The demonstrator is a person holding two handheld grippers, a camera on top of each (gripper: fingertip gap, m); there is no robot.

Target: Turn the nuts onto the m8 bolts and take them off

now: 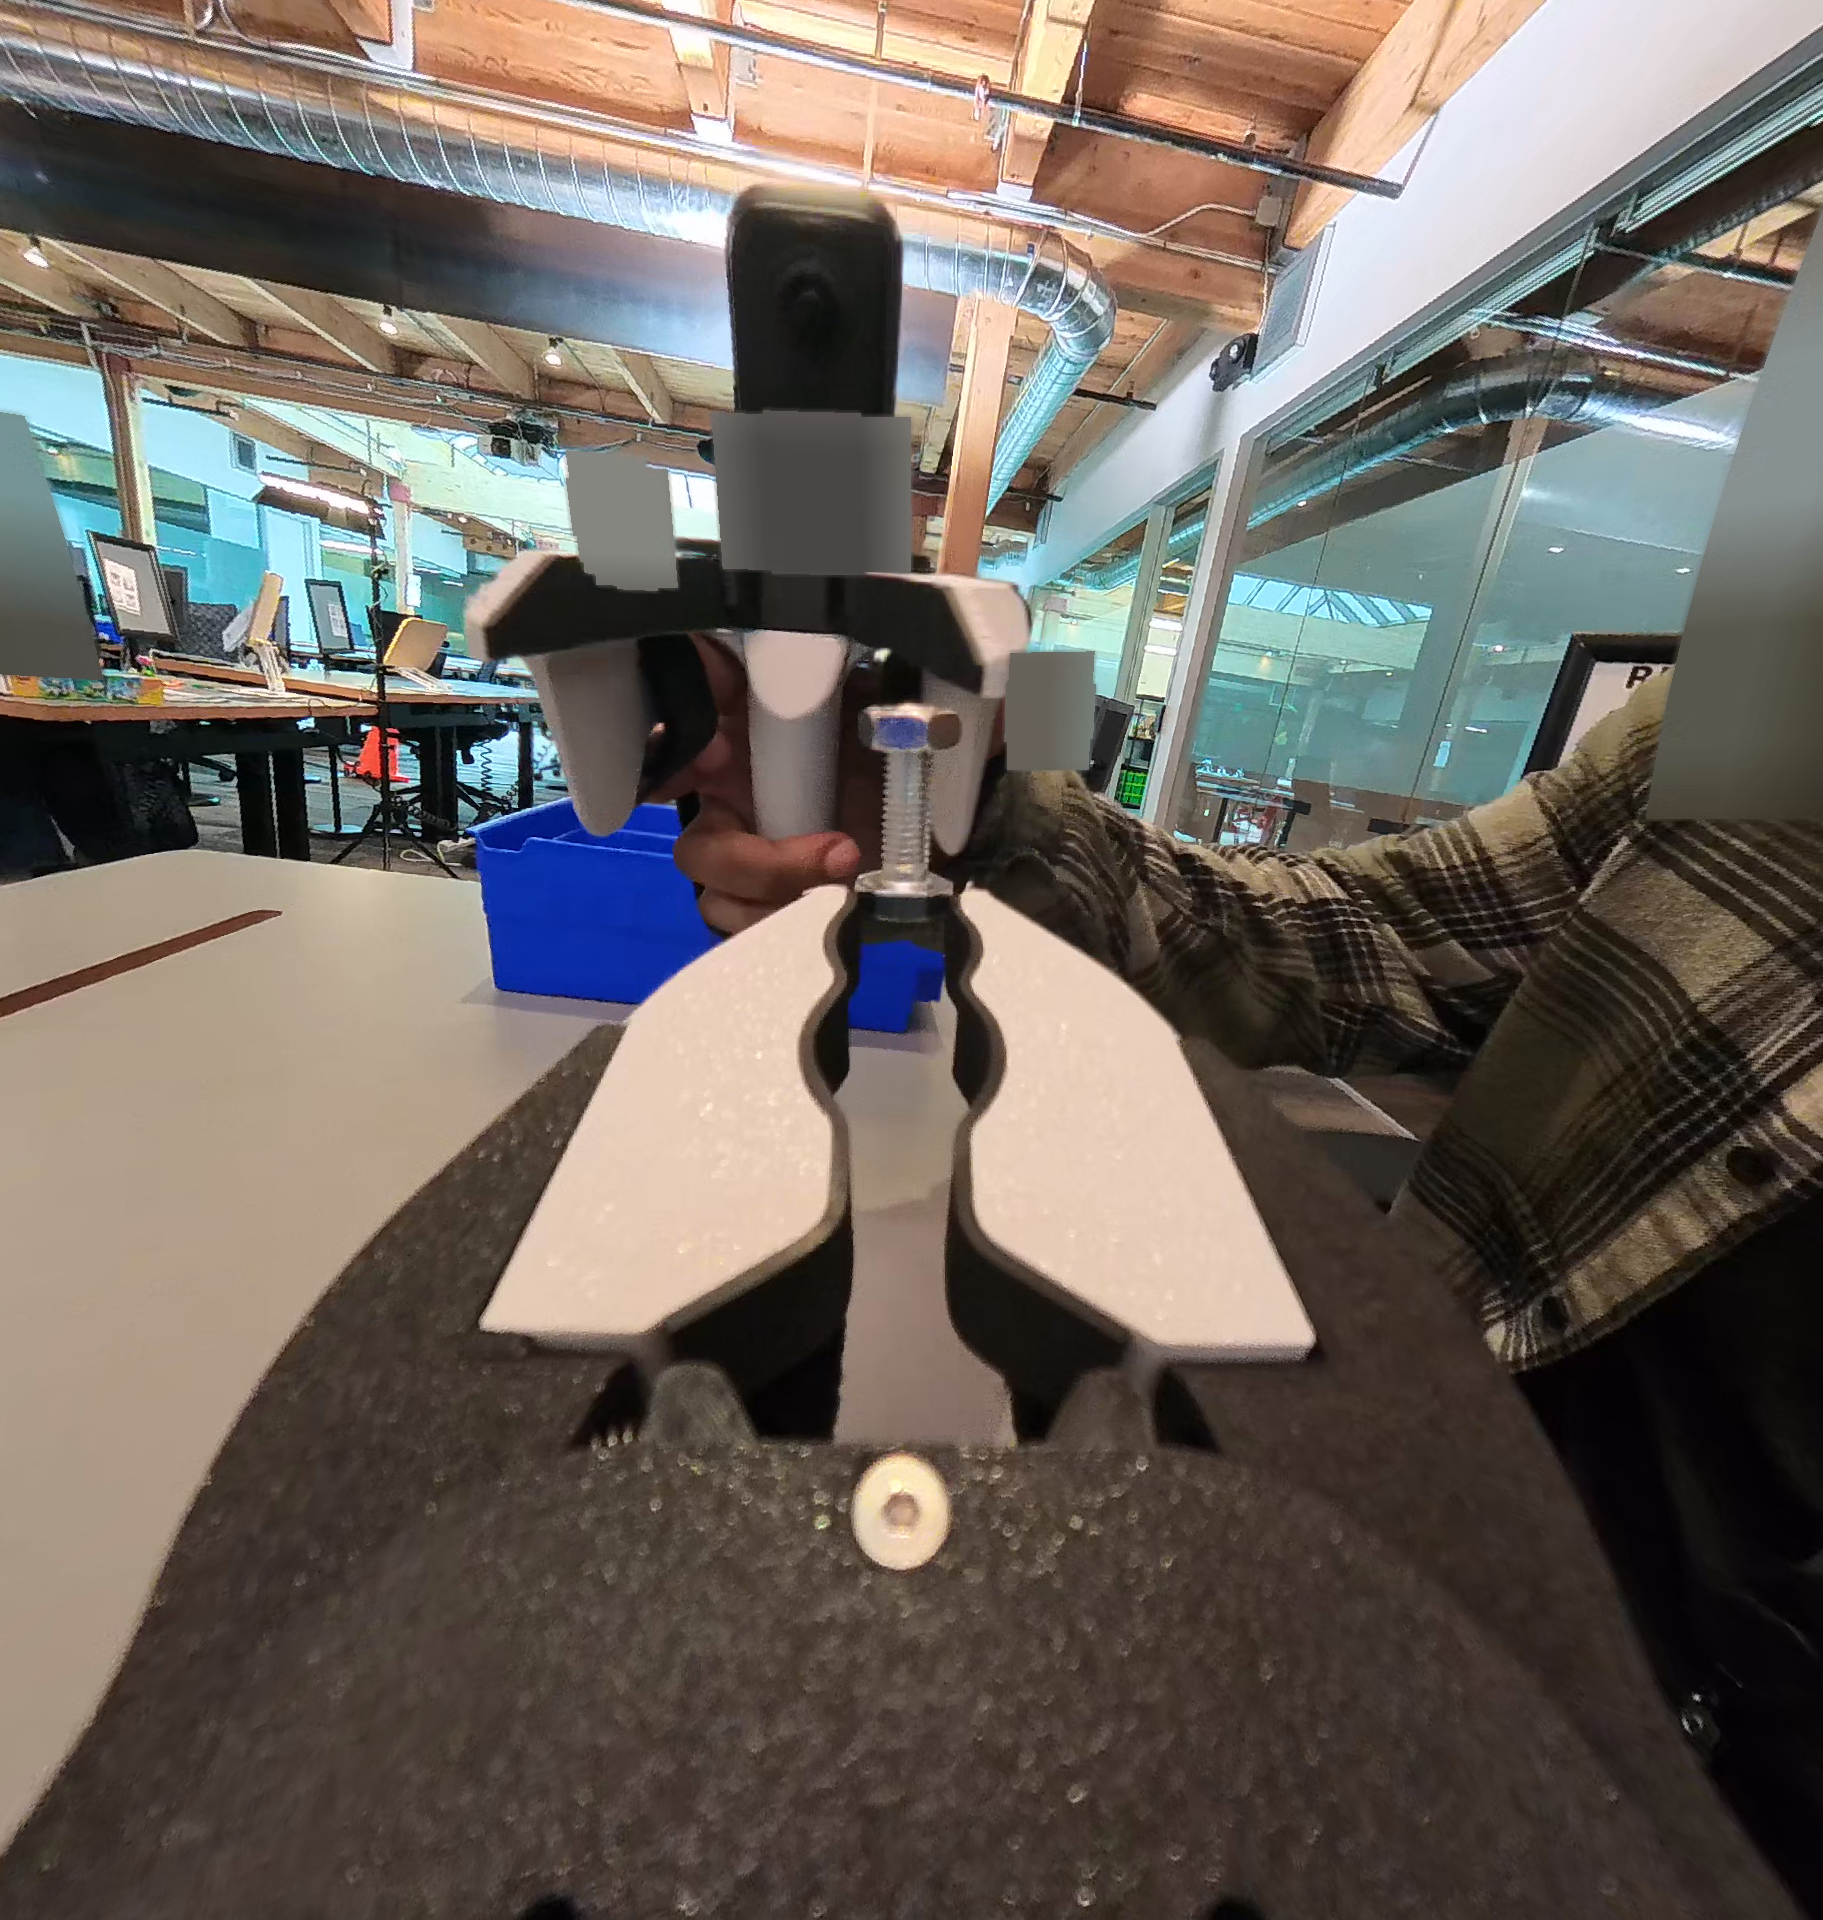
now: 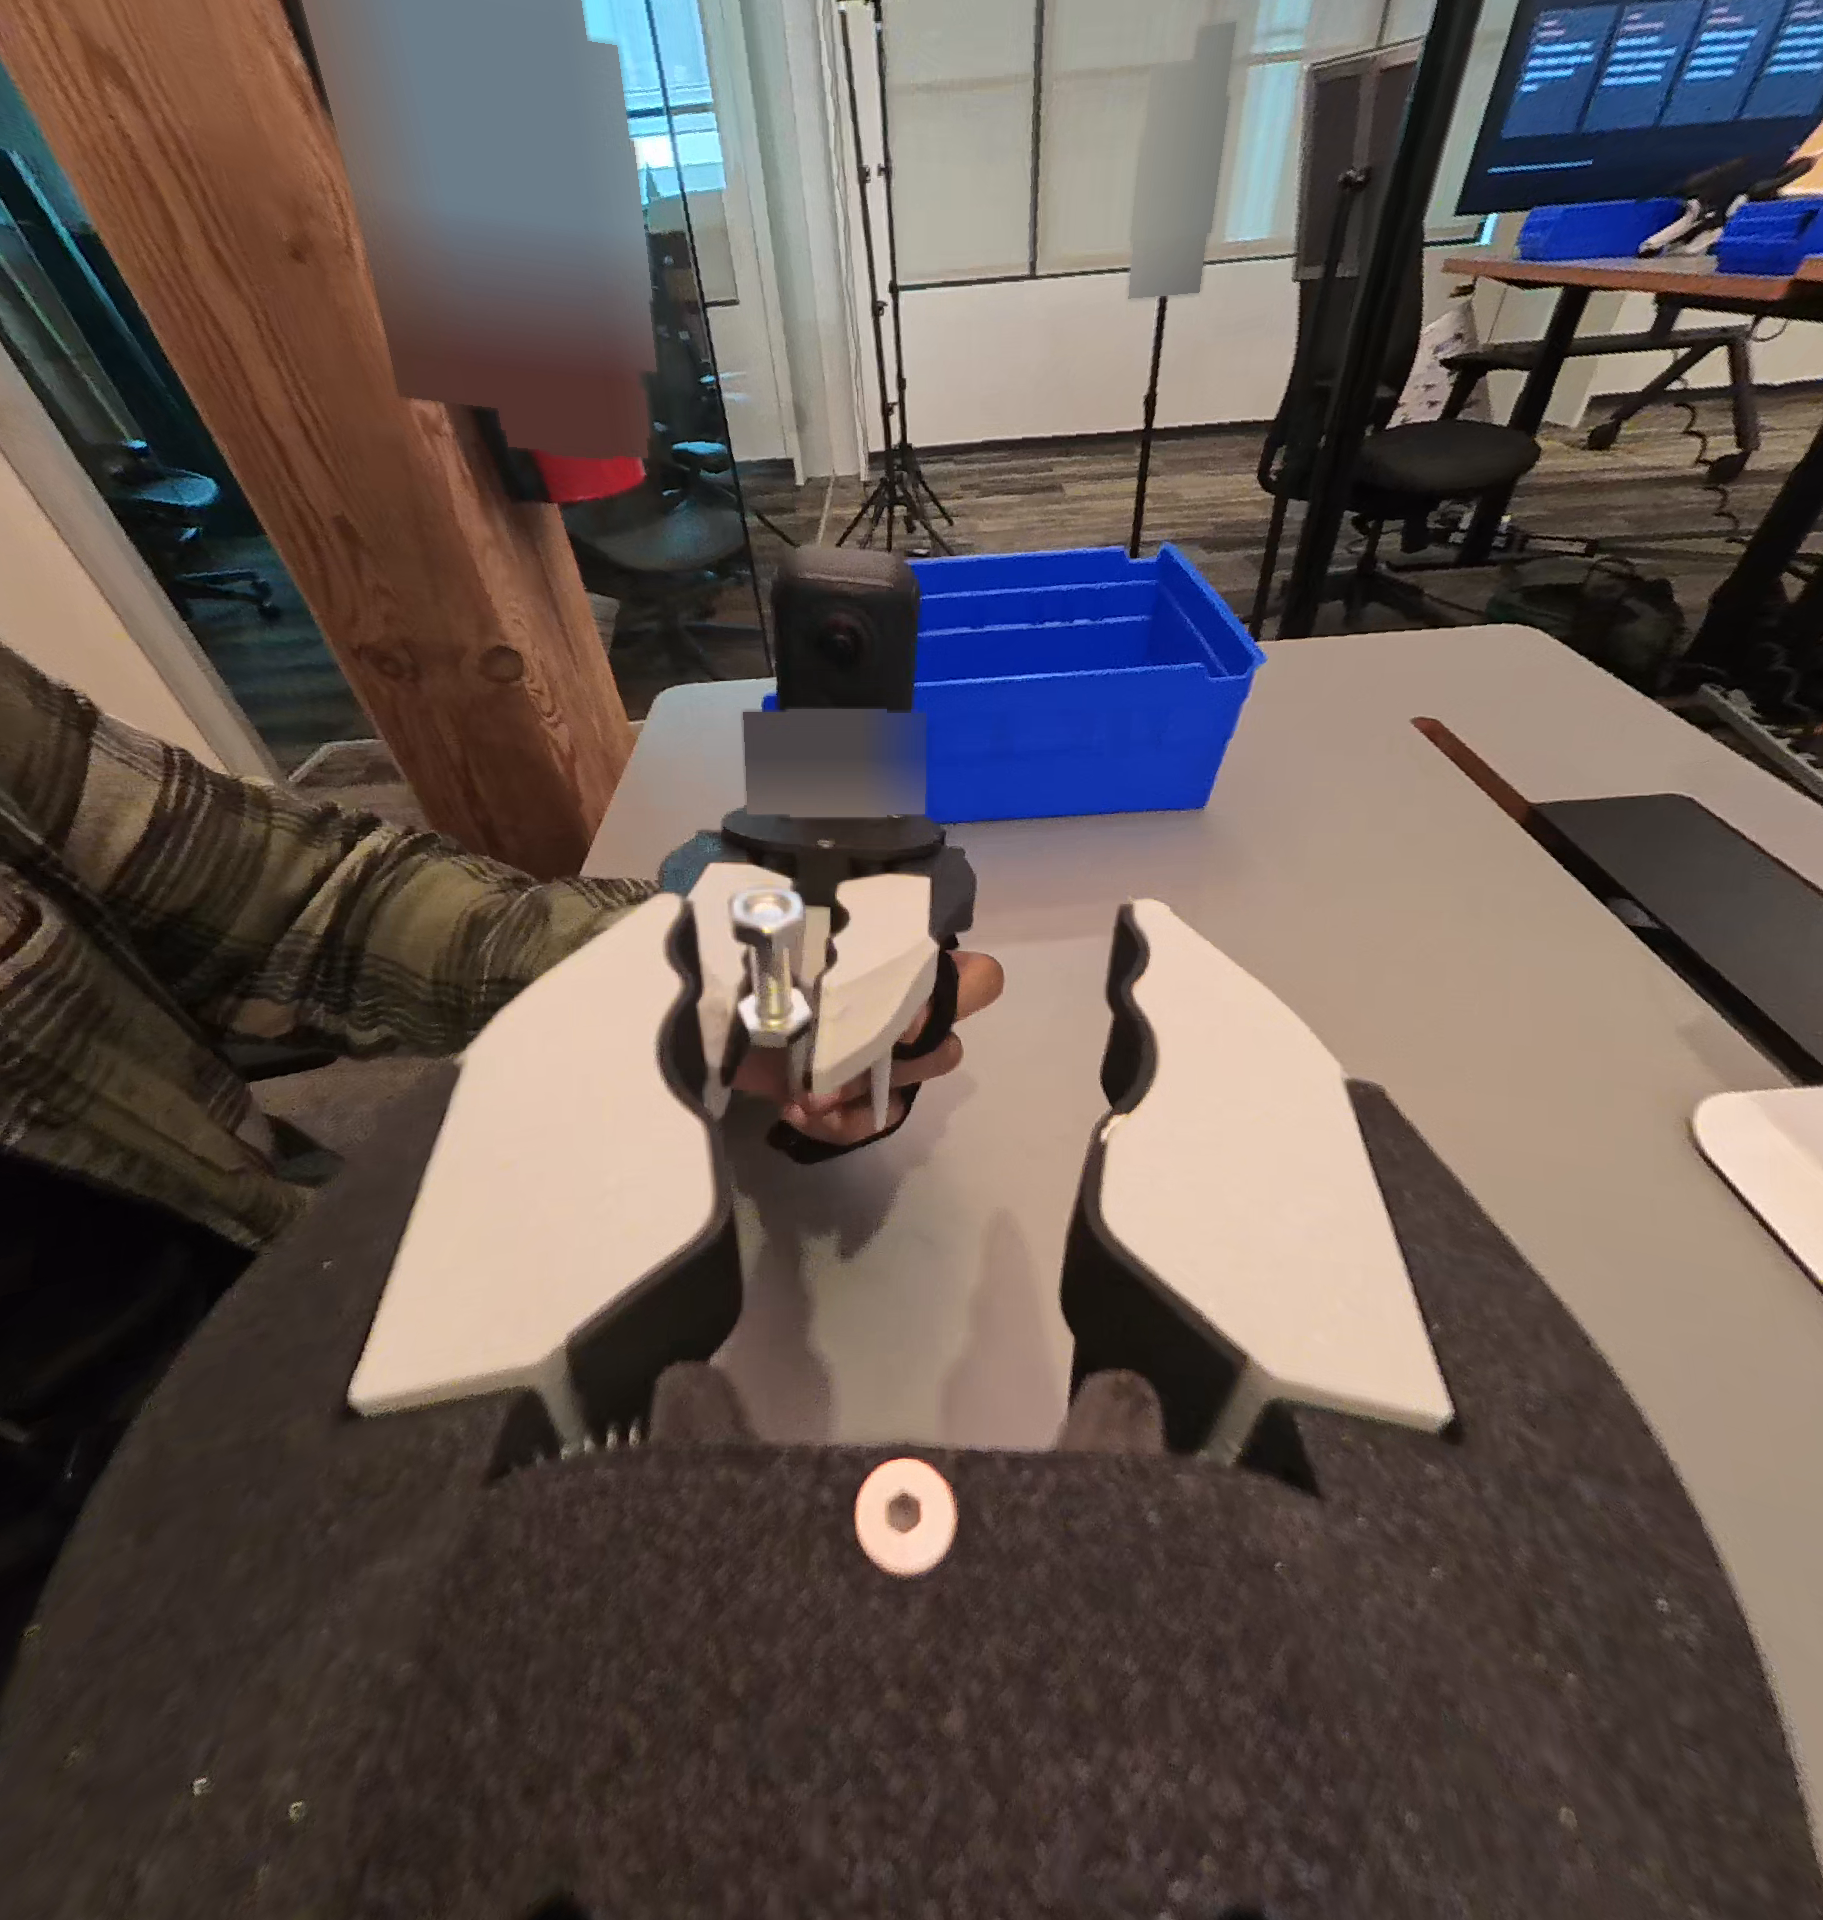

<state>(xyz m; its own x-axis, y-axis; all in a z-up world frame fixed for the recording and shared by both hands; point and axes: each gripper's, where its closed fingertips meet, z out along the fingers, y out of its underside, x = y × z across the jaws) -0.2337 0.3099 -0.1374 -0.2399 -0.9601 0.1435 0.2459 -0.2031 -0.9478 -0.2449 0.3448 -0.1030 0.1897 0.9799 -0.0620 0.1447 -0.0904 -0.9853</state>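
Note:
In the left wrist view my left gripper [image 1: 902,914] is shut on the lower hex end of a silver bolt [image 1: 904,810] and holds it upright above the grey table [image 1: 211,1091]. A hex piece that looks like the nut [image 1: 907,727] sits at the bolt's upper end. In the right wrist view my right gripper [image 2: 902,935] is wide open with nothing in its grasp. The bolt [image 2: 767,971] stands just inside its left finger [image 2: 668,956], and its right finger is far off. The left gripper [image 2: 782,1039] also shows there, closed on the bolt's lower hex.
A blue bin [image 2: 1073,717] stands on the table behind the grippers and also shows in the left wrist view [image 1: 585,904]. A black flat pad [image 2: 1717,894] and a white object [image 2: 1800,1174] lie at the right. A plaid sleeve [image 1: 1406,935] reaches in. A wooden post [image 2: 315,468] stands beside the table. My right fingertips sit around 5 centimeters from my left ones. About 35 centimeters separates my right fingertips from the white object [image 2: 1800,1174].

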